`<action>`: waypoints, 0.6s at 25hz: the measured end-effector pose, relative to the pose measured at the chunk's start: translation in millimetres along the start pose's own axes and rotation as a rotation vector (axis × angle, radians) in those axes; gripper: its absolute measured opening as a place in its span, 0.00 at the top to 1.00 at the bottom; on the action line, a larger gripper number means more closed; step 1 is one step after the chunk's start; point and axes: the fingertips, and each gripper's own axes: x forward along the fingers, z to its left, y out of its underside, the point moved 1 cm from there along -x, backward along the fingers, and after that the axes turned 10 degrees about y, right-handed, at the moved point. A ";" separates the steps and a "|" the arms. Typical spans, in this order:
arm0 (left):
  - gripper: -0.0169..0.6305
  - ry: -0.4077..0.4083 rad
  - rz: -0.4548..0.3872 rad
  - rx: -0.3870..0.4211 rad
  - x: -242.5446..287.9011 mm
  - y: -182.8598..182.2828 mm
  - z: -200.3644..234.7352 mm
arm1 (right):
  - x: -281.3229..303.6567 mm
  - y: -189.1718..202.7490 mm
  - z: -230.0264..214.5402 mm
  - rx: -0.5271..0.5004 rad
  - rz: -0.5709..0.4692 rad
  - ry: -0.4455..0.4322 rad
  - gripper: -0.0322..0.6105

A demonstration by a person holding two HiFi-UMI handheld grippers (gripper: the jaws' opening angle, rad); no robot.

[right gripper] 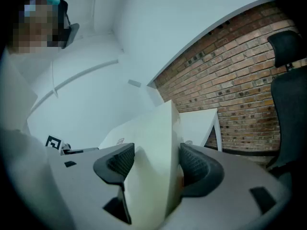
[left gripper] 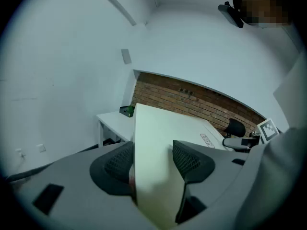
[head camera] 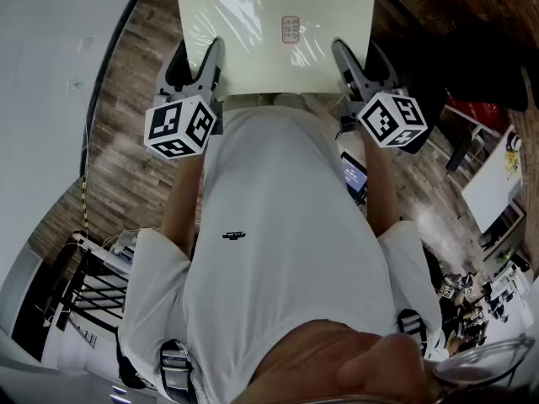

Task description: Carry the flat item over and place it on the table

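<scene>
The wooden floor lies far below, and a white bench stands against the brick wall, well apart from everything that is carried. The flat item, a pale cream panel, hangs level in the air in front of the person's chest, over the floor and not on the bench.

The left gripper takes the panel's near left corner and the right gripper takes its near right corner. In each gripper view the panel's edge stands between the two ribbed jaws and fills the gap, with a jaw pressed against each face, so both pairs are clamped on it.

A small printed label sits on the panel's top face, between the two grippers and farther from the person.
</scene>
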 end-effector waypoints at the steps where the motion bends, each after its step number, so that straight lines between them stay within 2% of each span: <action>1: 0.56 -0.001 -0.002 -0.002 1.0 -2.7 4.8 | 4.8 -1.7 3.2 -0.003 0.001 -0.002 0.50; 10: 0.56 0.001 -0.015 -0.023 9.3 -22.7 51.0 | 47.0 -10.6 31.5 0.005 0.002 -0.009 0.50; 15: 0.56 -0.013 -0.045 -0.033 13.3 -47.1 86.8 | 86.2 -23.6 56.8 -0.006 -0.004 -0.040 0.50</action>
